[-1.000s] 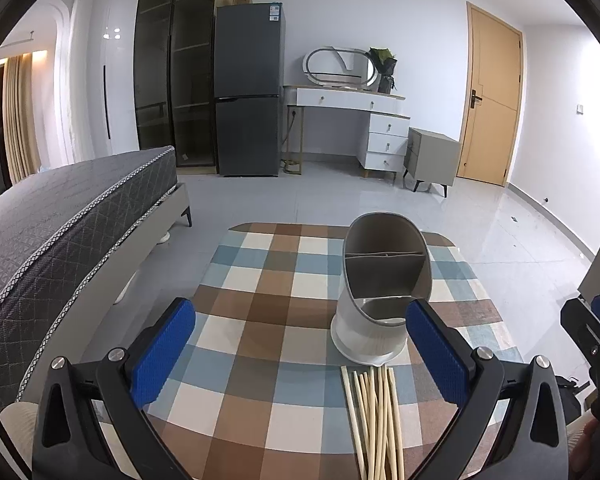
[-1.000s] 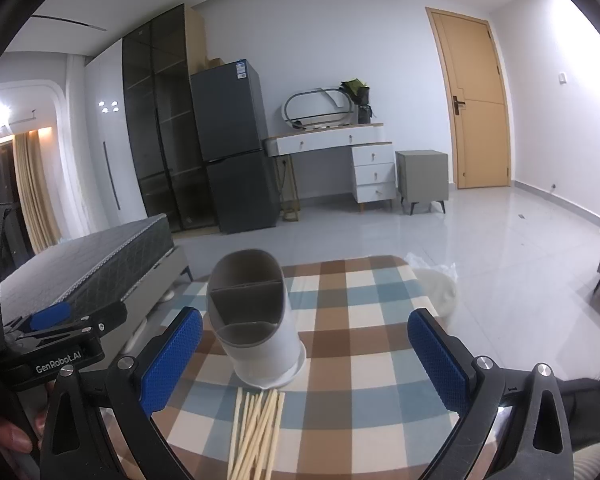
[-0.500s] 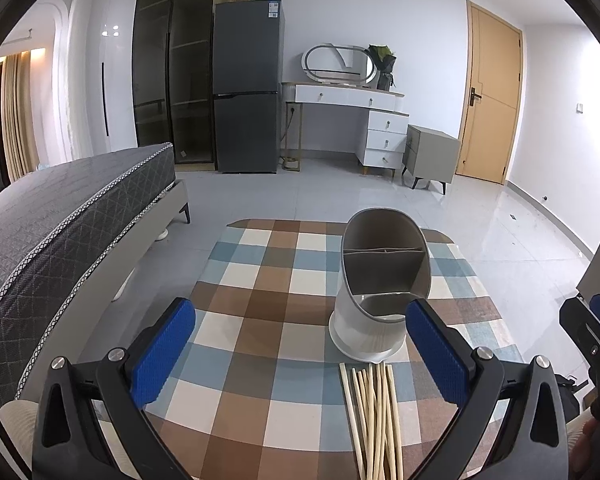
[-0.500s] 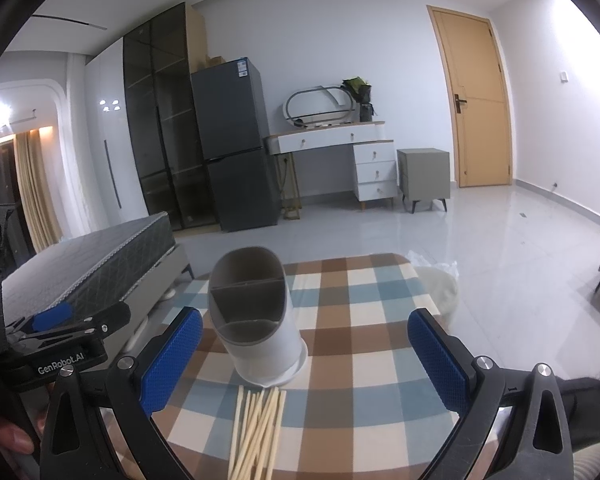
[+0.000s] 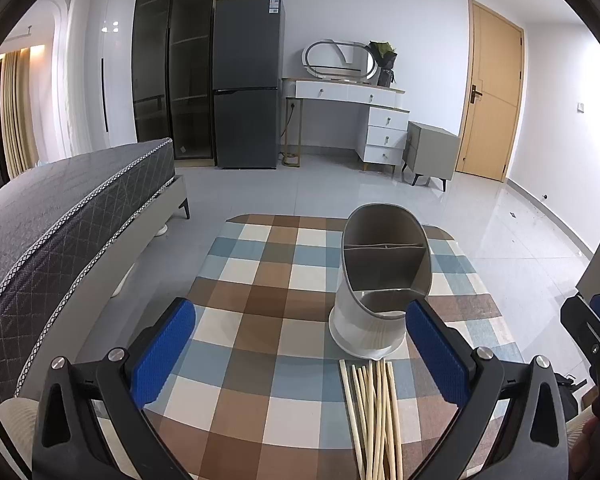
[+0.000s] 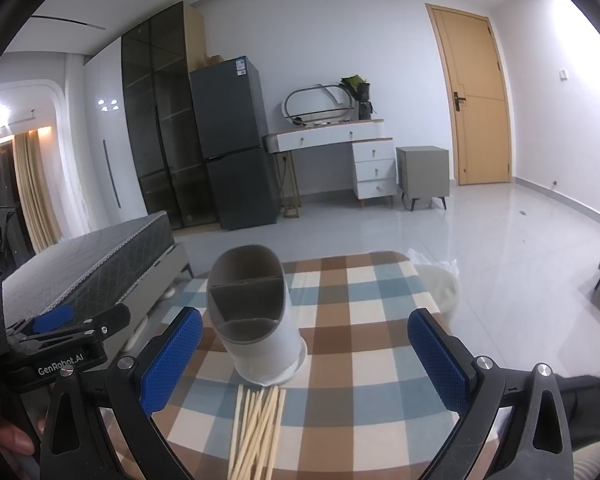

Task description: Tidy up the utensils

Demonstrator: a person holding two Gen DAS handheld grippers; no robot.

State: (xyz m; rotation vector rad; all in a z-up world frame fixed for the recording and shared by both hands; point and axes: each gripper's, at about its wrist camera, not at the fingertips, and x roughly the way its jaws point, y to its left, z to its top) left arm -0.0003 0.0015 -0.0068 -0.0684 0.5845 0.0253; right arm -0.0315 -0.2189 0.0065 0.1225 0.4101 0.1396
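Observation:
A grey-and-white utensil holder [image 5: 382,280] [image 6: 254,316] with divided compartments stands empty on the checked tablecloth [image 5: 272,280] [image 6: 364,320]. Just in front of it lies a bundle of several pale wooden chopsticks [image 5: 374,412] [image 6: 258,424]. My left gripper [image 5: 300,344] hovers open above the near part of the table, with the holder by its right finger. My right gripper [image 6: 305,352] is open too, the holder by its left finger and the chopsticks below the gap. Each gripper shows at the edge of the other's view.
A grey quilted bed [image 5: 60,216] runs along the left of the table. Beyond lie tiled floor, a dark fridge [image 5: 246,92], a white dressing table [image 5: 352,120], a grey cabinet [image 5: 430,152] and a wooden door [image 5: 492,100]. A white bag [image 6: 436,284] sits past the table's far right corner.
Both grippers stay open and nearly still. The views shift only slightly; the holder and chopsticks have not moved.

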